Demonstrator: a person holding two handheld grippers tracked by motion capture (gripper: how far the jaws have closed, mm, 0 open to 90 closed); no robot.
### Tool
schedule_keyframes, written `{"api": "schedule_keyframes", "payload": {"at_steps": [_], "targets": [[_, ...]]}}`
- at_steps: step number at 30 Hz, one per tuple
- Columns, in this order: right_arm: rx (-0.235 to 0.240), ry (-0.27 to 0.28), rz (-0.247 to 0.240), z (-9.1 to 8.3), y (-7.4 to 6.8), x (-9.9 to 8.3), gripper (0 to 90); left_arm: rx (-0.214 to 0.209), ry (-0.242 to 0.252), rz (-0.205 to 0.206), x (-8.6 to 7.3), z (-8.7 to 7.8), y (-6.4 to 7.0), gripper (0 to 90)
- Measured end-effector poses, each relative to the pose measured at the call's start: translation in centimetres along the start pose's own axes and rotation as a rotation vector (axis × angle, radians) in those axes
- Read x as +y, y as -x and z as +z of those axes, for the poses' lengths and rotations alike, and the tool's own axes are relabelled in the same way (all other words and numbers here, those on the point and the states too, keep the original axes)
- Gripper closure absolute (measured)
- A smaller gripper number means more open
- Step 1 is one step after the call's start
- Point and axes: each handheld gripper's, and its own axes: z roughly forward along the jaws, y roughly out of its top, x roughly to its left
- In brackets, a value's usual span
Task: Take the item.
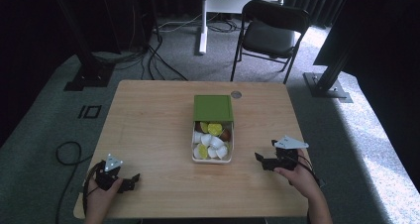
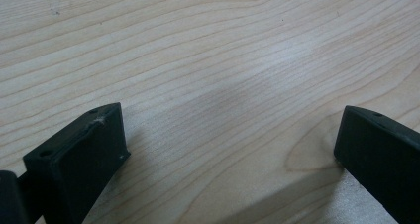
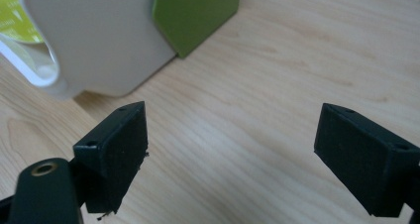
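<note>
Mid-table sits the white box (image 1: pixel 212 158) of capsules, its green lid (image 1: pixel 213 108) slid halfway back. Right gripper (image 1: pixel 266 162) waits just beside it, jaws spread; left gripper (image 1: pixel 130 182) idles well apart, spread too. Careless approach could shove that box sideways!

A black folding chair (image 1: pixel 271 33) stands beyond the wooden table (image 1: pixel 148 130).

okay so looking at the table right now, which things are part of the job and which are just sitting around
Part of the job:
white rectangular box of small white, yellow and brown pieces
green lid slid halfway back on it
left gripper, open
right gripper, open

Just lying about:
small round grey disc on the wooden table
black folding chair
floor cables
</note>
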Motion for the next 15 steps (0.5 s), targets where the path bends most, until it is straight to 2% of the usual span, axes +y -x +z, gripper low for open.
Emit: {"api": "schedule_keyframes", "payload": {"at_steps": [15], "targets": [[0.036,0.075,-0.068,-0.8,-0.8,4.0,13.8,0.000,0.000,0.000,0.0,0.0,0.0,0.7]]}}
